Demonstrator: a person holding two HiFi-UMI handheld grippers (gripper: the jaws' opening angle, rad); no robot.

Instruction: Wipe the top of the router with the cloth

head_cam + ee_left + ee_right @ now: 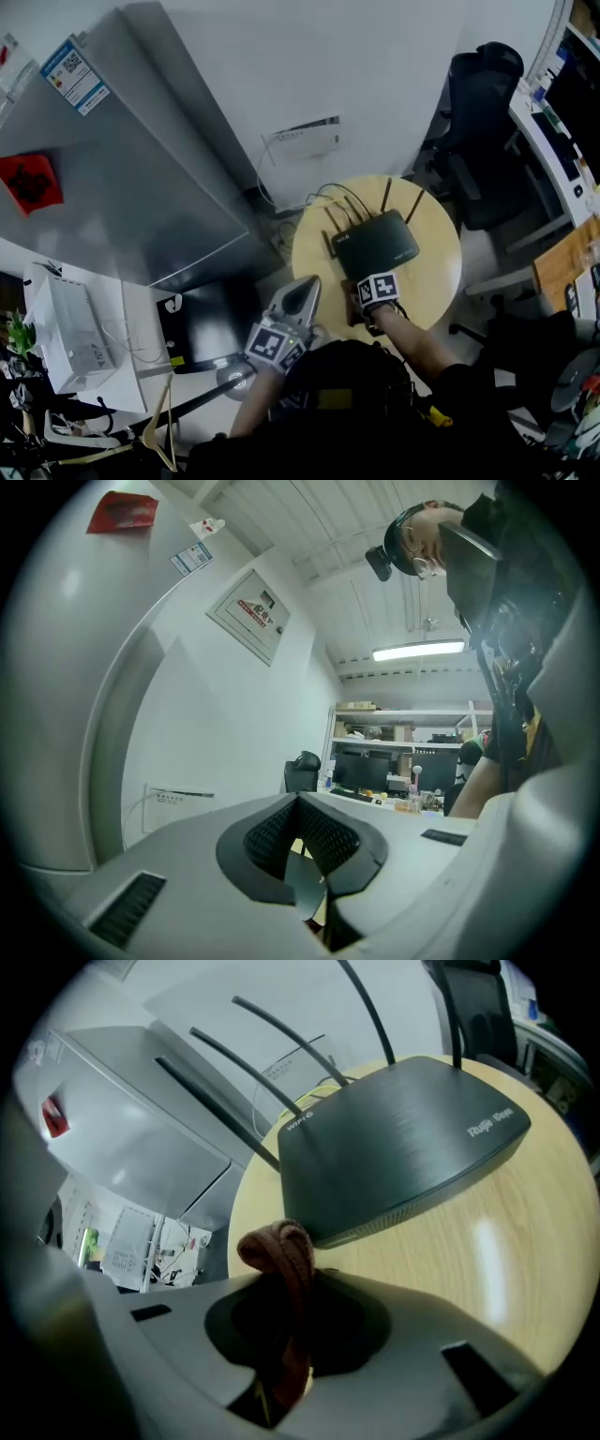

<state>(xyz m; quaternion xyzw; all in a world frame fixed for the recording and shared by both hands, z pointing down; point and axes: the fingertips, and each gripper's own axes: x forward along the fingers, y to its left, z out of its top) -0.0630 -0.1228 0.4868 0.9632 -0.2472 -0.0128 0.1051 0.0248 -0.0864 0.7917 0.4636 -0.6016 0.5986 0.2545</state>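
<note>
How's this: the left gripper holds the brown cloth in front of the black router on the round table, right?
No: the right gripper holds the brown cloth in front of the black router on the round table, per the right gripper view.

The router [377,246] lies on the table [441,281], cloth [281,1251] before it.

Counter [441,281]: small round top, light wood grain. One thing lies flat on it: the router [375,246], a dark, low, wedge-shaped box with pale print on its lid. It sits on the far half, back edge close to the far rim. Several thin antennas [386,195] rise tilted from that back edge. Thin cables [328,195] loop at the far rim behind it. Wood shows in front of the router and to its right, with a patch of glare.
</note>
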